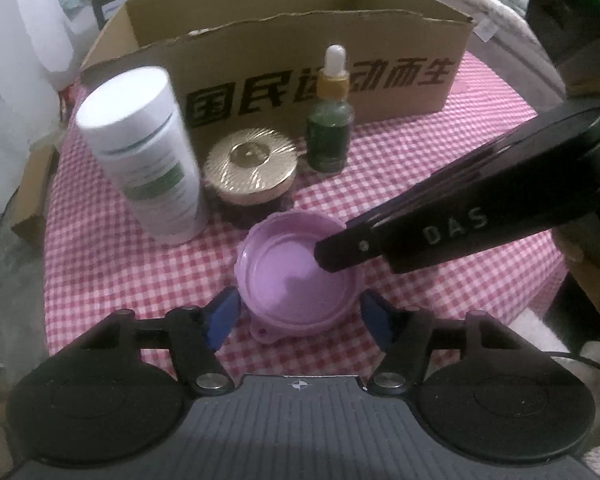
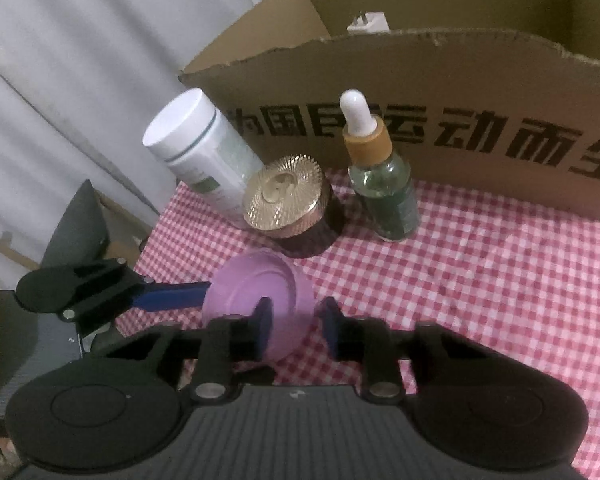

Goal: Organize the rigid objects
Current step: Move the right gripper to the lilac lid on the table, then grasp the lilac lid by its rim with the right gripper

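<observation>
A purple plastic lid (image 1: 296, 276) lies hollow side up on the checked tablecloth, between the open blue-padded fingers of my left gripper (image 1: 298, 316). My right gripper (image 2: 296, 324) straddles the lid's right rim (image 2: 260, 300), one finger inside the hollow and one outside, jaws apart. Its finger (image 1: 340, 248) shows reaching in from the right in the left wrist view. Behind the lid stand a white bottle (image 1: 144, 156), a gold-lidded jar (image 1: 250, 170) and a green dropper bottle (image 1: 330, 120).
An open cardboard box (image 1: 300, 60) with black print stands behind the bottles; something white (image 2: 368, 22) lies inside it. The red-and-white checked cloth (image 2: 480, 264) covers the table. Grey clutter lies at the far right.
</observation>
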The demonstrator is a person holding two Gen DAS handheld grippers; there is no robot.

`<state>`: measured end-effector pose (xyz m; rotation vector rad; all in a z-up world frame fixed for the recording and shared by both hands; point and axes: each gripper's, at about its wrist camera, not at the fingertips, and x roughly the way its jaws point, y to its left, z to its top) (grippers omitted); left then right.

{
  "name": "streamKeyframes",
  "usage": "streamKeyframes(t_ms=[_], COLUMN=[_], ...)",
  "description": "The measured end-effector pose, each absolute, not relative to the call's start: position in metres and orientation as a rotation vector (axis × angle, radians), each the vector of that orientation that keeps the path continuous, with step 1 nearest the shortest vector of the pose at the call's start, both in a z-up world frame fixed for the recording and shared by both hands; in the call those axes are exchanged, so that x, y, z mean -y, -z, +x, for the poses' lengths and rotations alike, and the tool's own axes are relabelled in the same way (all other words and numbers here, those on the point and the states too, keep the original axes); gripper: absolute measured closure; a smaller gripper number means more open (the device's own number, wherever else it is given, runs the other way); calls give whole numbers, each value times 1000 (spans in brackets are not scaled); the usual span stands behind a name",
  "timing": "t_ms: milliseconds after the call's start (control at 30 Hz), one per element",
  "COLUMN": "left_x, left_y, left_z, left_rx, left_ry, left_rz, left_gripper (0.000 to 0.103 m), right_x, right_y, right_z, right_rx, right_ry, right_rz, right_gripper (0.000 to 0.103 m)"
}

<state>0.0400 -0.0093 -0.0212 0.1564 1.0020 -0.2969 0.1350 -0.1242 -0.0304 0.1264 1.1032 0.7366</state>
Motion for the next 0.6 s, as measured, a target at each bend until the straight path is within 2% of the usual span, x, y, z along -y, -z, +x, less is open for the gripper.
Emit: streamKeyframes(t_ms=[500, 600], left_x=[79, 85], left_y=[27, 27], left_z=[45, 46], left_rx=[-979, -976], left_ry=[507, 506], left_rz=[260, 290], left_gripper=[37, 33], right_x=[206, 212], right_y=[28, 25], right_z=[121, 122], right_rx=[-1079, -1068], right_ry=[-549, -542], right_rz=[223, 224], right_gripper=[77, 77])
